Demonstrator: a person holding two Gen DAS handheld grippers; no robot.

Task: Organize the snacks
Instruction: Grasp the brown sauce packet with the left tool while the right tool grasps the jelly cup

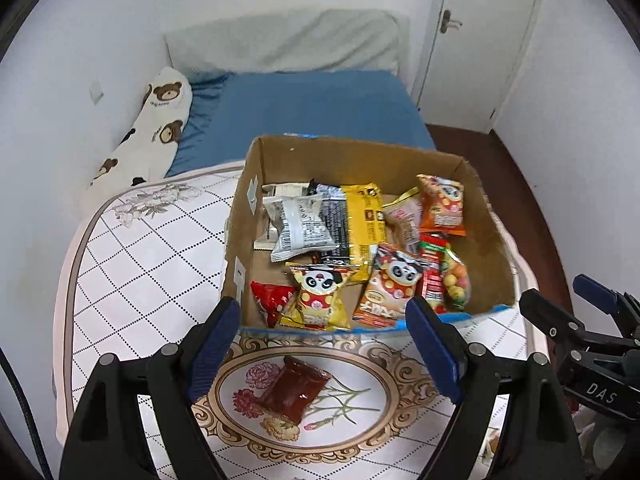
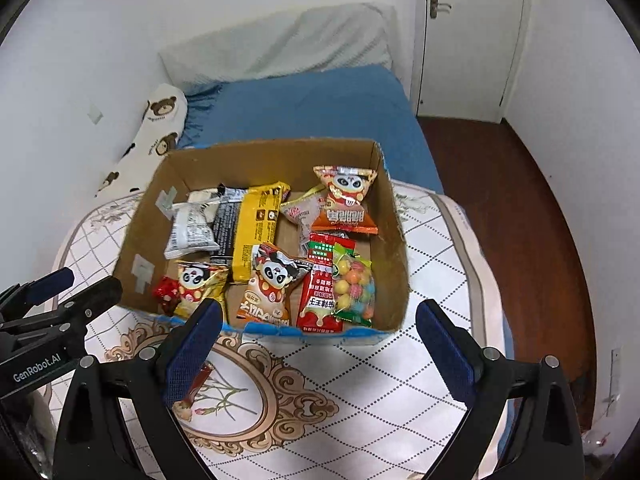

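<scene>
Left wrist view looks steeply down over the left gripper, whose blue-padded fingers stand well apart with nothing between them; below the gap a dark red snack packet lies alone on the quilted floral cover, inside its oval flower medallion and just in front of the cardboard box; the box sits on the same cover and holds the other snacks: a white packet and a black one at the far left, a long yellow packet beside them, an orange panda bag at the far right, a yellow panda bag and a small red packet against the near wall, and a clear bag of coloured candy balls near the right; beyond the box lie a blue bedsheet and a bear-print pillow; the right gripper shows at the right edge, its jaws parted.

Right wrist view has the right gripper over the near edge of the box, fingers spread wide and empty; the dark red packet is mostly hidden behind the left finger, still outside the box; inside, a red packet with green label lies next to the candy balls; the left gripper enters from the left edge.
</scene>
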